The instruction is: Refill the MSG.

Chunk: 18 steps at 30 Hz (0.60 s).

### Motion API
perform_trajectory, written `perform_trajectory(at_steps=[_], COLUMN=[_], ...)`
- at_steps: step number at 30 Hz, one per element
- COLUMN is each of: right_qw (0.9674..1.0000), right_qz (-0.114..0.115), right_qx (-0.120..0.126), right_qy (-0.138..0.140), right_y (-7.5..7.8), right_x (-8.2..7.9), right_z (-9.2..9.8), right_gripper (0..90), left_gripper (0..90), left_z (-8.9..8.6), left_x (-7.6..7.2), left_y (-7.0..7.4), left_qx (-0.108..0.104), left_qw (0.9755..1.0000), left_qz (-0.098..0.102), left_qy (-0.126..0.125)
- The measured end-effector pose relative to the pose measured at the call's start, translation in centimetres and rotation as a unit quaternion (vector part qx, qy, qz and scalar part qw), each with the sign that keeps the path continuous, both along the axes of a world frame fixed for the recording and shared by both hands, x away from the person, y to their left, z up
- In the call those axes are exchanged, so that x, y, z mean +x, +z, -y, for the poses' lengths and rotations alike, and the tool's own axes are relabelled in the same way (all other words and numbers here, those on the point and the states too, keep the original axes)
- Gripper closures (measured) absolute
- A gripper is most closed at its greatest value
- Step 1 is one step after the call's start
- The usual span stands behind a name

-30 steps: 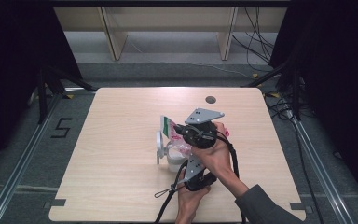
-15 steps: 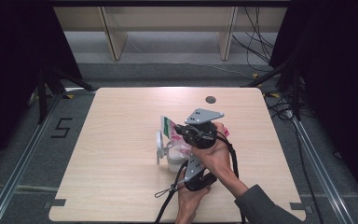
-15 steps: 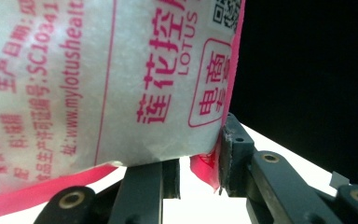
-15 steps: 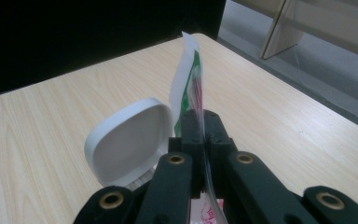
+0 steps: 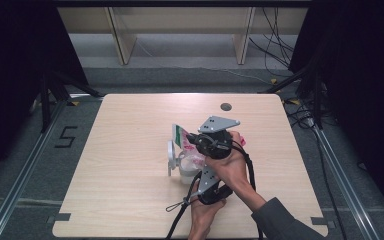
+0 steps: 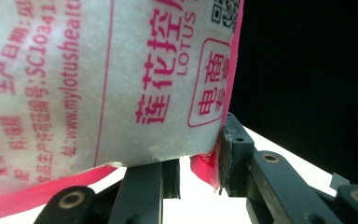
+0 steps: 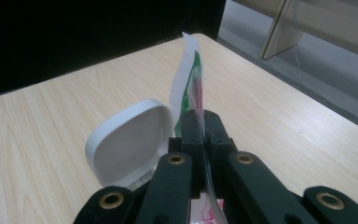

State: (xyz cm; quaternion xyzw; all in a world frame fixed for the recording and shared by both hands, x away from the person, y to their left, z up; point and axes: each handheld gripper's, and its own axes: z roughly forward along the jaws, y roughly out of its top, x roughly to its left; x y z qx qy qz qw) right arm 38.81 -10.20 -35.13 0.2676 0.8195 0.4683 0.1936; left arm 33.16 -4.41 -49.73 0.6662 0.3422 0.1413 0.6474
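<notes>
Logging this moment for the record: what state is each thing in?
Bag: held up, pinched by both grippers.
Container: standing on the table, under the bag.
Lid: flipped open, upright.
Left gripper: shut on the bag's lower edge.
Right gripper: shut on the bag's top.

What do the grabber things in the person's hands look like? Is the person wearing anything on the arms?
Each gripper is mostly black. The right gripper carries a grey three-cornered plate on top. Its jaws are black bars with brass-coloured rivets. A black cable trails from the left gripper towards the table edge. The person's right arm wears a dark grey sleeve; the left forearm looks bare.
</notes>
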Motion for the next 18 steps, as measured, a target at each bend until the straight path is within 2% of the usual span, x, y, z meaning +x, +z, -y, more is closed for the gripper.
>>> perform_trajectory(at_steps=[2,10,12,13,14,15,16,18], right_qw=[0.9999,1.0,0.9999,0.9999,1.0,0.9999,1.0,1.0], right_qz=[-0.01,0.0,-0.014,-0.01,-0.002,-0.009,-0.001,-0.004], right_qx=[-0.003,-0.006,-0.002,0.0,-0.009,-0.008,-0.005,-0.002], right_qy=[-0.004,-0.001,-0.001,-0.005,0.001,-0.001,0.002,0.0], right_y=[-0.05,-0.03,0.1,0.01,-0.06,-0.06,-0.07,-0.04], right_x=[-0.12,-0.06,-0.14,-0.17,-0.07,-0.17,-0.07,-0.08], right_z=[-0.06,-0.24,-0.14,-0.2,-0.19,-0.2,-0.23,-0.19], right_gripper=[90.0,90.0,90.0,90.0,90.0,89.9,90.0,90.0], left_gripper=[72.4,72.5,72.5,72.4,72.4,72.4,72.4,72.5], left_z=[0.01,-0.04,-0.07,-0.06,-0.03,-0.05,-0.07,-0.05], left_x=[0.01,-0.03,-0.02,-0.01,-0.01,-0.02,-0.03,-0.03], left_y=[-0.02,0.05,0.05,0.02,0.01,0.03,0.04,0.02], left_qx=[-0.002,-0.002,-0.002,-0.003,-0.003,-0.003,-0.002,-0.002], left_qw=[1.0,1.0,1.0,1.0,1.0,1.0,1.0,1.0], left_qz=[-0.002,0.001,0.0,0.0,-0.001,0.0,0.001,0.0], left_qy=[-0.001,0.0,0.0,-0.001,-0.001,0.0,0.0,0.0])
